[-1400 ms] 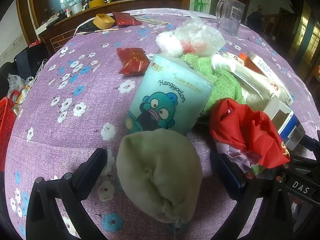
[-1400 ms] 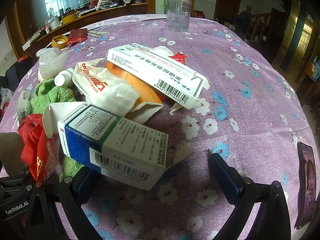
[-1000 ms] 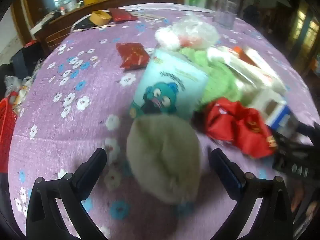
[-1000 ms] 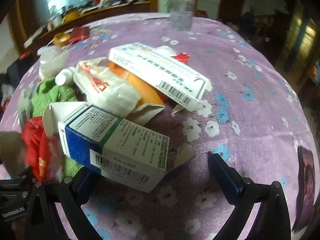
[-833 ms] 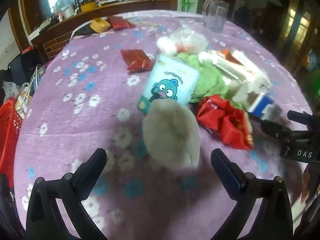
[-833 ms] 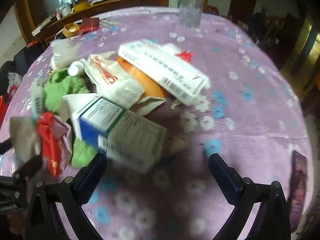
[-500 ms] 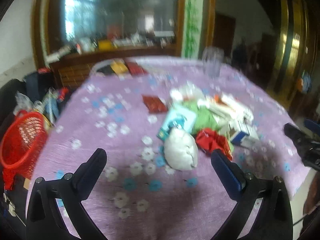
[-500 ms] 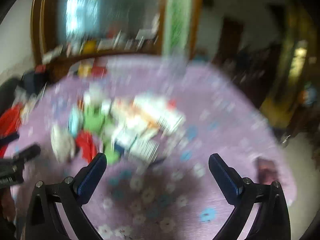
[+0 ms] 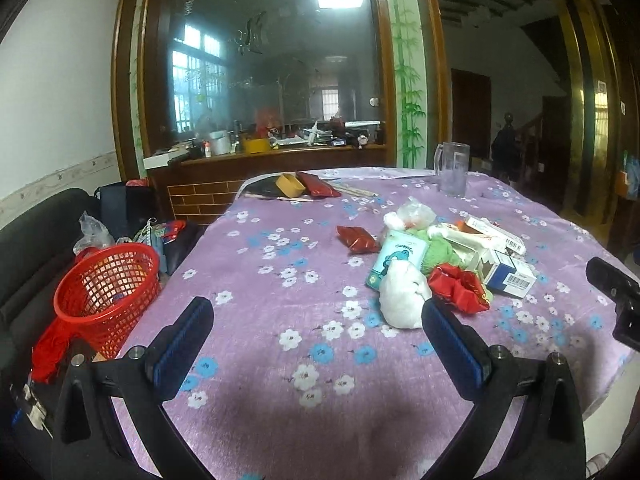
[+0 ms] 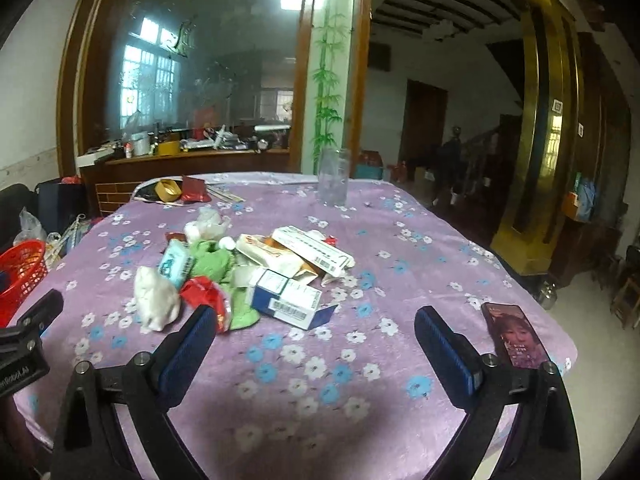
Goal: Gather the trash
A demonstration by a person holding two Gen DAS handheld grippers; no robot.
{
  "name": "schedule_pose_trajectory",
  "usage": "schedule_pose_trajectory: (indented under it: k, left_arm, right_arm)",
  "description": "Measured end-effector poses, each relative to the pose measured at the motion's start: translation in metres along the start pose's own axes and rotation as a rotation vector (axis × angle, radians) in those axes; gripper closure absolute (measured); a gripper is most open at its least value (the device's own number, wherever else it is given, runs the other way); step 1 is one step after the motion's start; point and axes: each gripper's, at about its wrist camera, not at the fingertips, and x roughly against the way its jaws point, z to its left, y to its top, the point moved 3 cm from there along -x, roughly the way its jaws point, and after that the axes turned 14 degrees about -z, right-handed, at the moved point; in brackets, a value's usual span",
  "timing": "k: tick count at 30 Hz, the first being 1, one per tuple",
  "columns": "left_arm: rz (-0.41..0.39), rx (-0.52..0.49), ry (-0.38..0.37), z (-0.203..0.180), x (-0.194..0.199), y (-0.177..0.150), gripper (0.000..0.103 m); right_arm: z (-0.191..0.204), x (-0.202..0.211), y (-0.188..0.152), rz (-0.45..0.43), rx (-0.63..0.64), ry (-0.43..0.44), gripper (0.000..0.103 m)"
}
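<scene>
A pile of trash lies mid-table: a white crumpled wad (image 9: 402, 294) (image 10: 156, 304), a teal tissue pack (image 9: 396, 258) (image 10: 175, 262), a red wrapper (image 9: 460, 286) (image 10: 204, 294), a green cloth (image 9: 440, 252) (image 10: 212, 260), a blue-and-white box (image 9: 508, 274) (image 10: 286, 298) and long white boxes (image 10: 312, 250). A red mesh basket (image 9: 108, 284) (image 10: 20, 268) stands left of the table. My left gripper (image 9: 316, 332) is open and empty, held back above the near table edge. My right gripper (image 10: 316, 332) is open and empty, likewise short of the pile.
The table has a purple flowered cloth (image 9: 280, 280). A glass mug (image 9: 452, 168) (image 10: 332, 180), a tape roll (image 9: 292, 186) and red packets (image 9: 356, 236) stand farther back. A phone (image 10: 516, 340) lies at the right edge. Bags and a dark sofa (image 9: 36, 232) are left.
Both grippers have pulled far back and up from the pile; the trash that filled the views now sits small in the middle of the table. Both stay open and empty.
</scene>
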Motion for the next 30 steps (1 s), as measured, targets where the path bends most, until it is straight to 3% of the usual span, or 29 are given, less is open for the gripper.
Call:
schedule_pose_trajectory:
  k: [7, 30]
  left_arm:
    - [-0.021, -0.026, 0.021, 0.003, 0.011, -0.014, 0.0]
    - [0.01, -0.033, 0.022, 0.008, 0.006, -0.023, 0.0]
  right_arm:
    - [0.003, 0.019, 0.005, -0.028, -0.01, 0.029, 0.003]
    - [0.019, 0.012, -0.001, 0.001, 0.046, 0.056, 0.003]
